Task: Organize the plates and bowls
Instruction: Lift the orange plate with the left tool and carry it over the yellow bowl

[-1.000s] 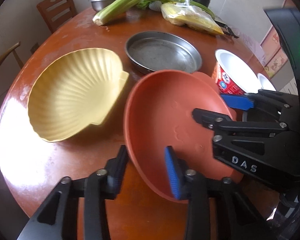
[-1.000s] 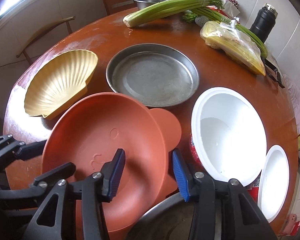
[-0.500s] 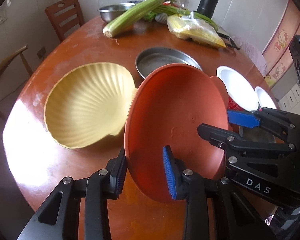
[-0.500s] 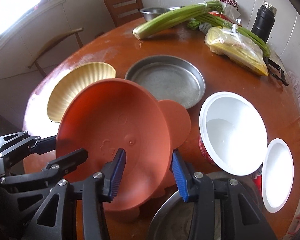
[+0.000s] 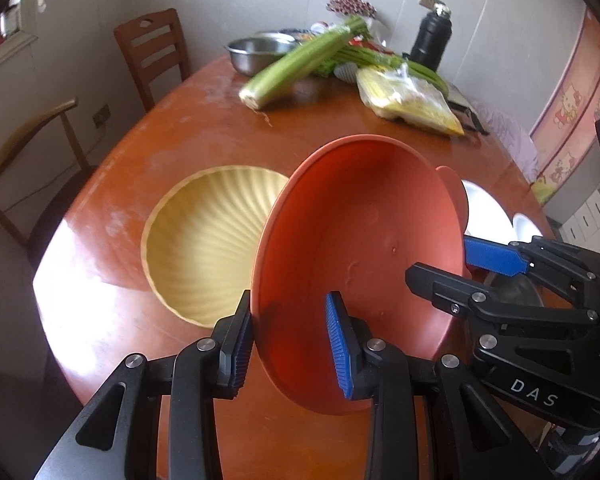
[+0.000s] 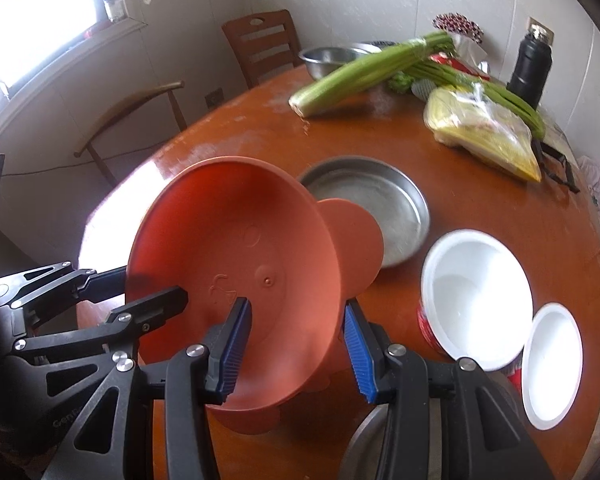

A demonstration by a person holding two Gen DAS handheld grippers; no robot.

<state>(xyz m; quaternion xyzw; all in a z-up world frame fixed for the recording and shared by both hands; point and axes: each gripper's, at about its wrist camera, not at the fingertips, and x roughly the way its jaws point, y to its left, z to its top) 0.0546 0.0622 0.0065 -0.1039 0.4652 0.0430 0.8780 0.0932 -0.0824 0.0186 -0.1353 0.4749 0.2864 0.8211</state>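
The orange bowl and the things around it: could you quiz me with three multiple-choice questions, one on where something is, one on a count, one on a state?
1. Where is the yellow shell dish?
A. on the table, left of the orange bowl in the left wrist view
B. stacked inside the metal pan
C. on a chair

2. How many white containers stand on the table in the right wrist view?
A. none
B. two
C. five

3. How is the orange bowl held?
A. lying flat on the table, untouched
B. tilted in the air, both grippers shut on its rim
C. upside down on the pan

Answers:
1 A: it lies on the table beside the bowl.
2 B: a big white bowl and a smaller one.
3 B: left gripper and right gripper each straddle the rim, and the pan shows past it.
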